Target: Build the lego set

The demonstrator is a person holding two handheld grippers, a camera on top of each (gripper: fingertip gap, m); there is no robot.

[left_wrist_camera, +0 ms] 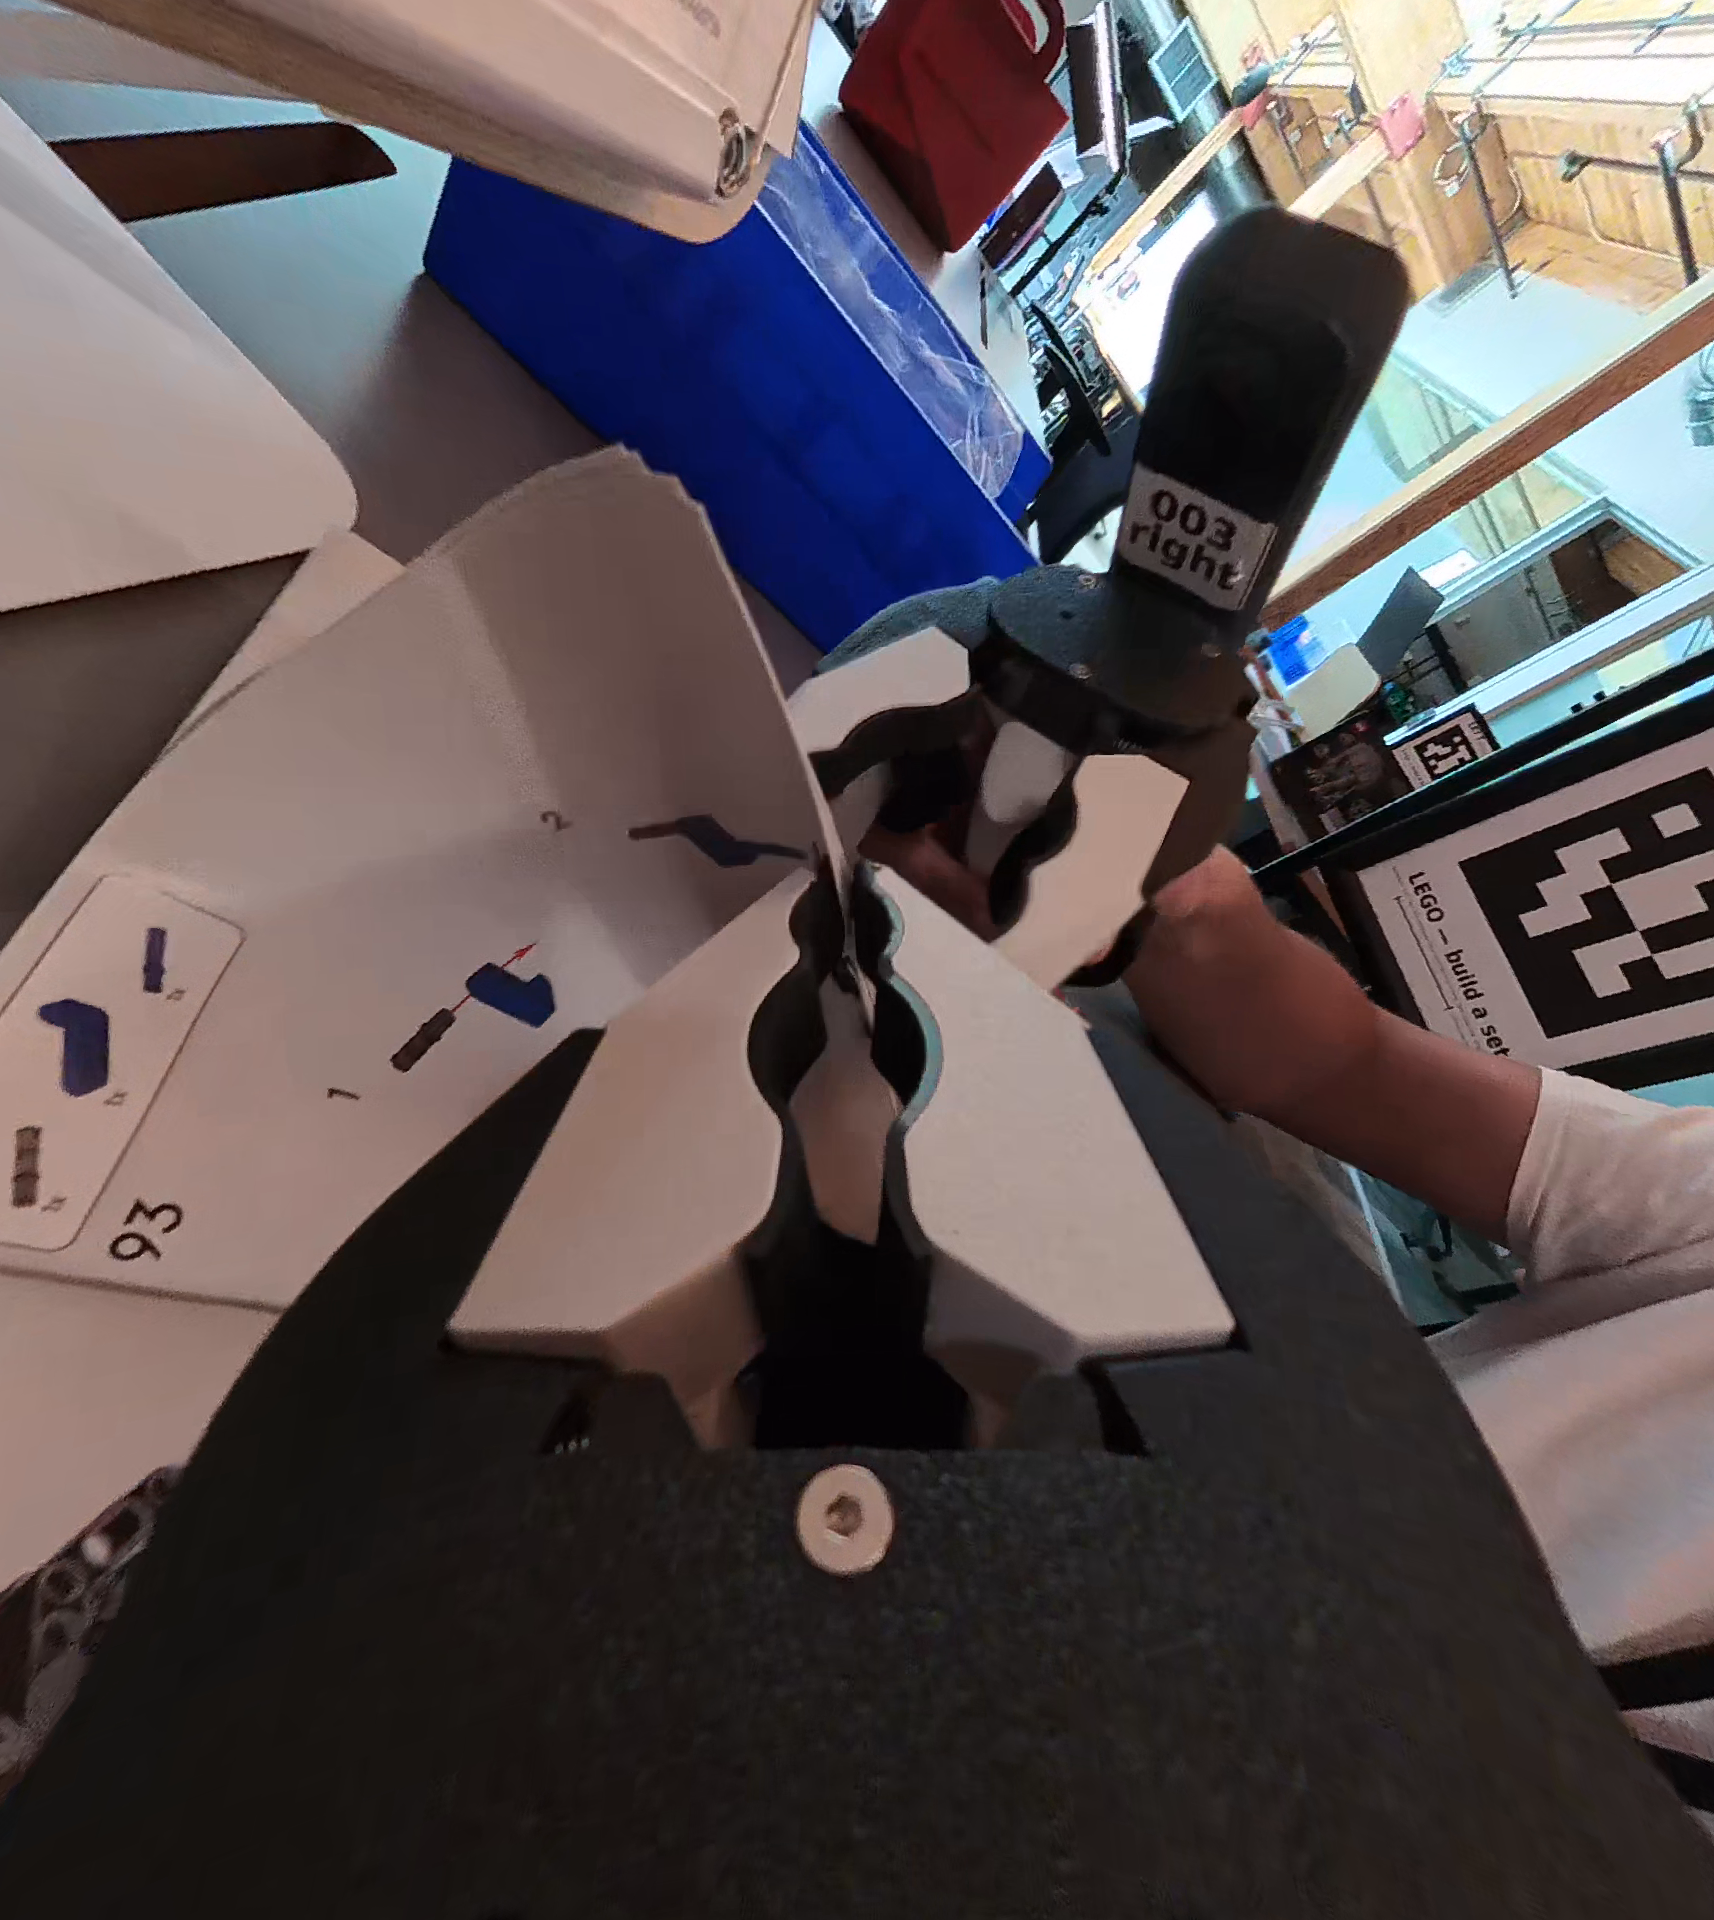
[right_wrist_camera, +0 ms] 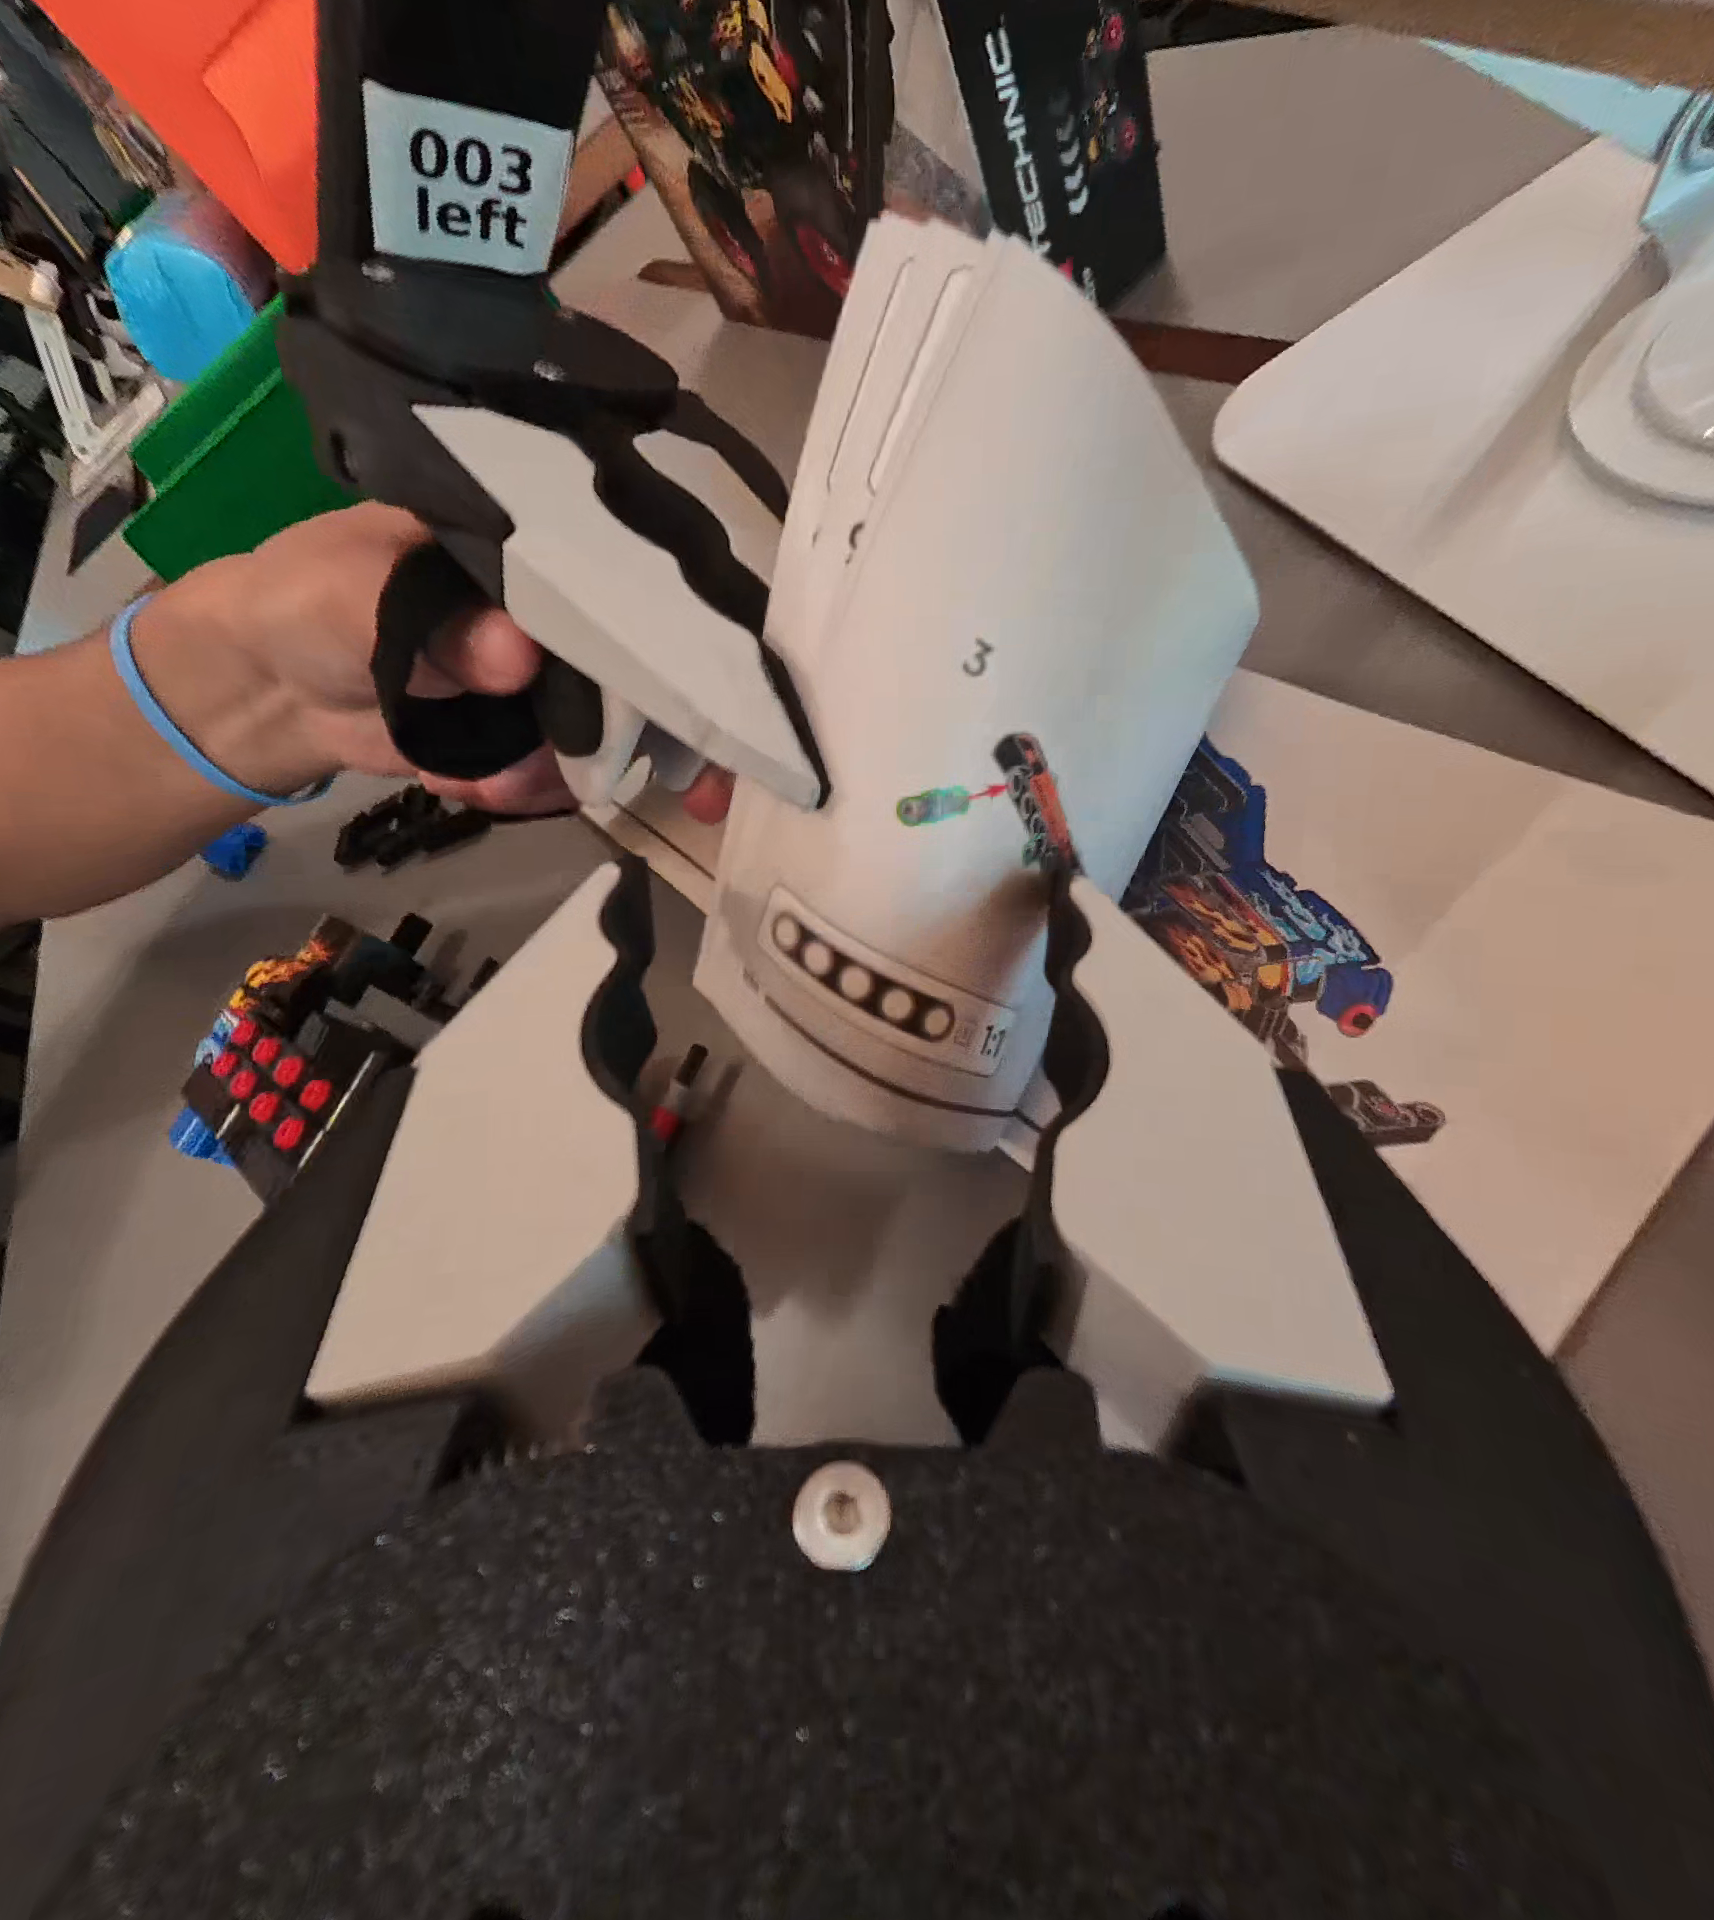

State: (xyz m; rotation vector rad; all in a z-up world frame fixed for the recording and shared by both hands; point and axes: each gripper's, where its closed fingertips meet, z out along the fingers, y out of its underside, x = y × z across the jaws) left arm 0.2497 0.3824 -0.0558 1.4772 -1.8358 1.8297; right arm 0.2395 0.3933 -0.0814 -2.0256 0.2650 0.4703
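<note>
Blue bin (left_wrist_camera: 759,343): sitting at about twelve o'clock in the left wrist view, behind the fanned pages.

Instruction booklet (left_wrist_camera: 479,831): being held up off the grey table (left_wrist_camera: 479,384), its pages arching from nine o'clock toward the centre; printed step diagrams are facing the camera.

Left gripper (left_wrist_camera: 848,935): its jaws are pinching down on the edge of a bunch of pages, nearly closed, only paper between them. From the right wrist view the same tool is coming in from ten o'clock, a person's hand (right_wrist_camera: 313,665) squeezing its handle.

Right gripper (right_wrist_camera: 842,997): its jaws are standing wide apart and holding nothing; the lifted pages are hanging between and beyond its fingers, and I cannot tell whether they are touching.

Partly built model (right_wrist_camera: 281,1060): resting on the table at about nine o'clock in the right wrist view, black with red pins and some blue, well apart from both tools.

Loose black piece (right_wrist_camera: 406,821): lying near the hand, at ten o'clock.

Progress: I'm judging the build to be well underway but unfinished; a chunk is assembled, and the pair seems to be turning to another page.
</note>
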